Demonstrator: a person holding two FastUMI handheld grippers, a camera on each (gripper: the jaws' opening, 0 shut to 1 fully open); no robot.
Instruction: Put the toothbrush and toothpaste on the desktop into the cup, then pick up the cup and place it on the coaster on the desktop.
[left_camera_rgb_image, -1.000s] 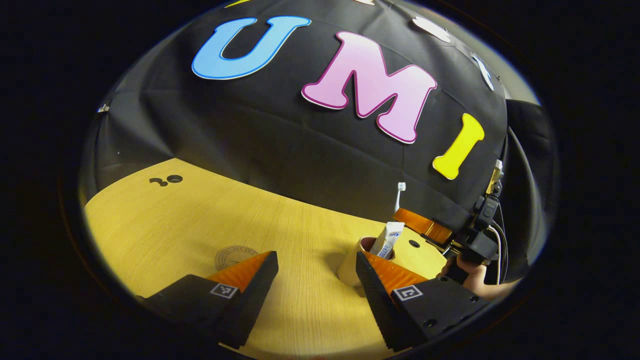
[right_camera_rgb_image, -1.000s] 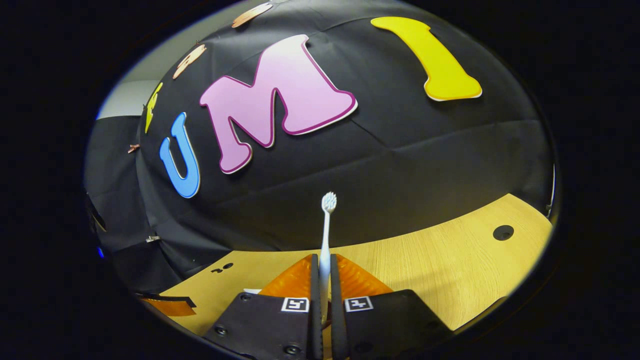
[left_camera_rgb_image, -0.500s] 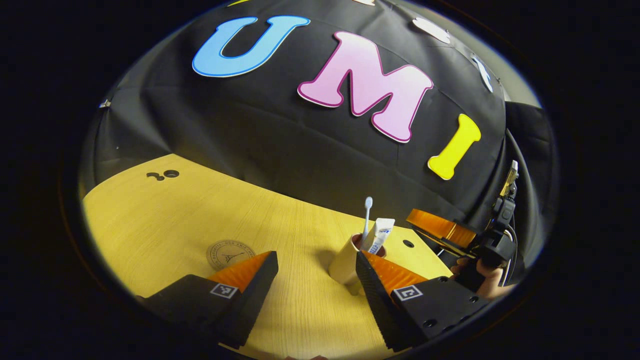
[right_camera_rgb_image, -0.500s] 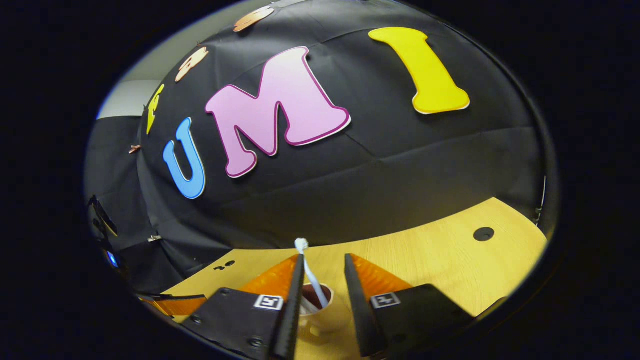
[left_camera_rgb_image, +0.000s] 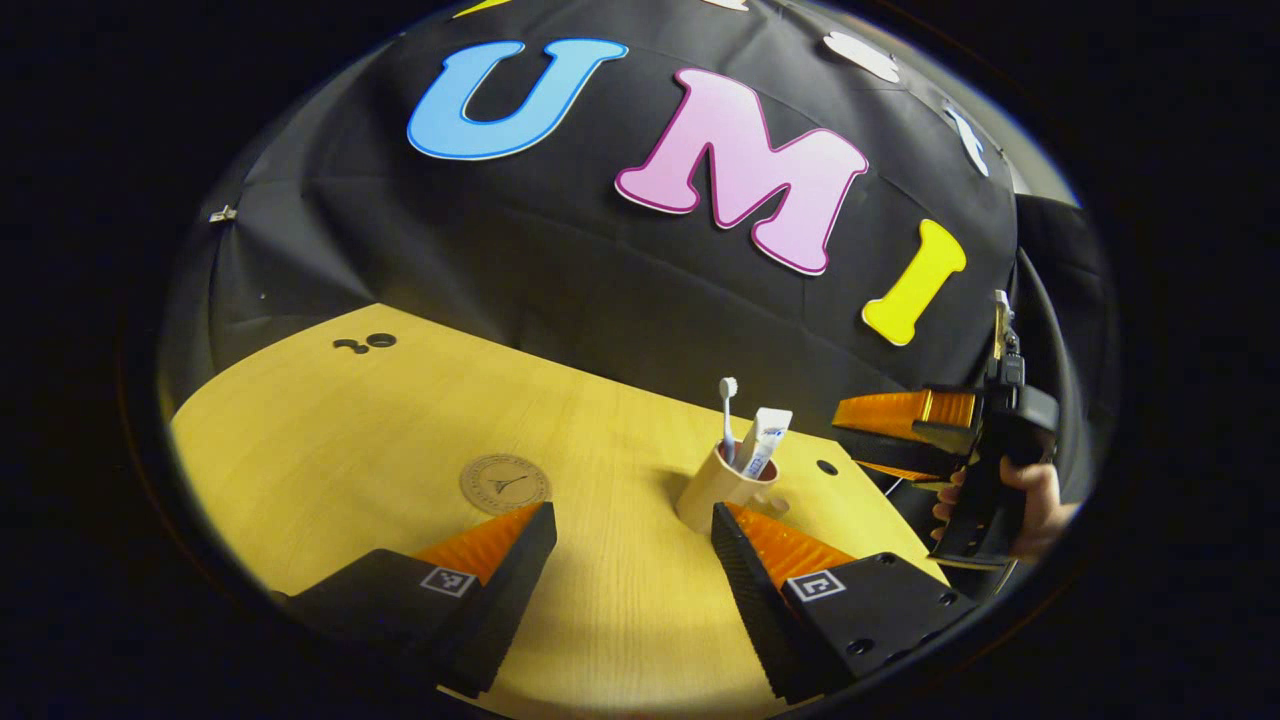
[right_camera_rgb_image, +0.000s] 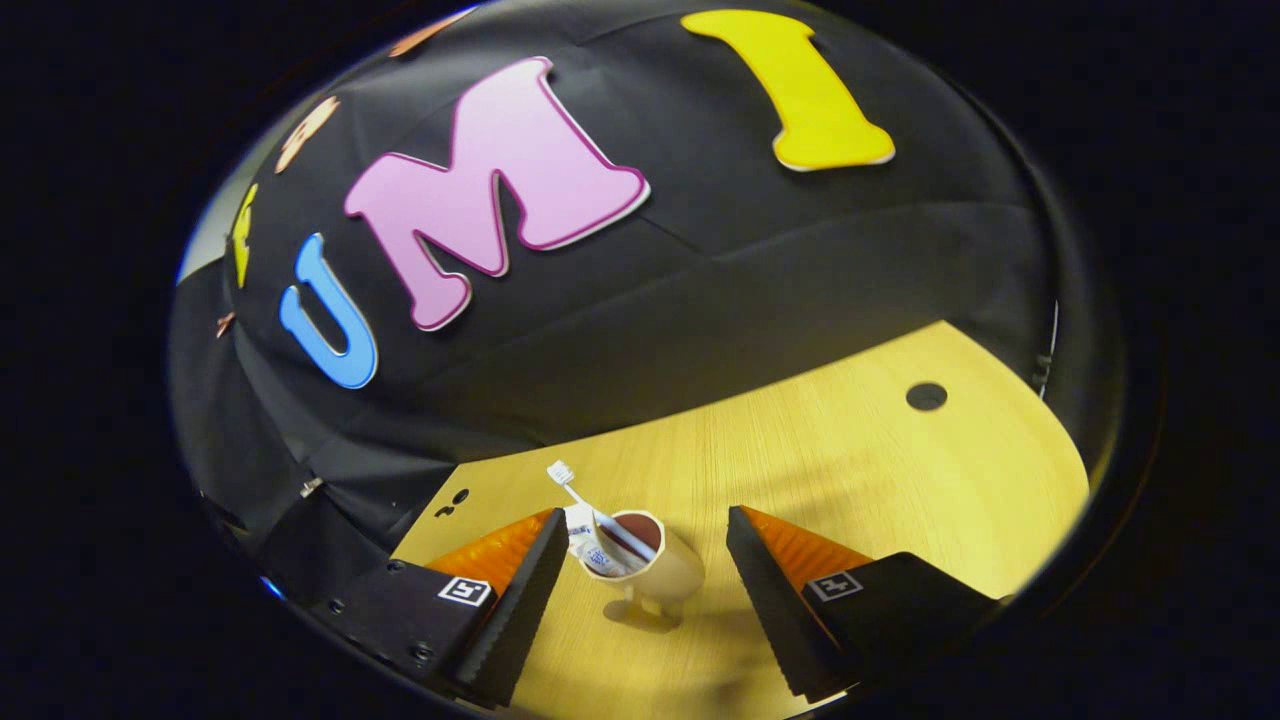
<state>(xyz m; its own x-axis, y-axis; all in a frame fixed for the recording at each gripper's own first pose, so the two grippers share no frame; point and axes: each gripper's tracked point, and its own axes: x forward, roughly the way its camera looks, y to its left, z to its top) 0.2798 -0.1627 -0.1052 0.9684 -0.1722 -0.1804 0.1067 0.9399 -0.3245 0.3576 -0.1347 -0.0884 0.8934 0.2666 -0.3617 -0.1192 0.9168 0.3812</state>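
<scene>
A beige cup (left_camera_rgb_image: 715, 487) stands on the wooden desktop with a white toothbrush (left_camera_rgb_image: 728, 405) and a white toothpaste tube (left_camera_rgb_image: 766, 441) upright inside it. A round brown coaster (left_camera_rgb_image: 505, 483) lies flat to the cup's left. My left gripper (left_camera_rgb_image: 632, 532) is open, nothing between its fingers; the cup stands just beyond its right finger. In the right gripper view the cup (right_camera_rgb_image: 660, 572) sits between the fingers of my open right gripper (right_camera_rgb_image: 648, 520), touching neither, with the toothbrush (right_camera_rgb_image: 572, 489) and toothpaste (right_camera_rgb_image: 583, 533) leaning left. The right gripper (left_camera_rgb_image: 905, 436) hangs right of the cup.
The desktop (left_camera_rgb_image: 330, 440) ends at the black cloth wall behind. A hand (left_camera_rgb_image: 1010, 495) holds the right gripper at the desk's right edge. Small round holes sit in the desktop (right_camera_rgb_image: 926, 396), with one beside the cup (left_camera_rgb_image: 826, 467).
My right gripper let go of the toothbrush, which dropped into the cup. It opened wide and drew back from the cup. The left gripper stayed open and pulled back slightly.
</scene>
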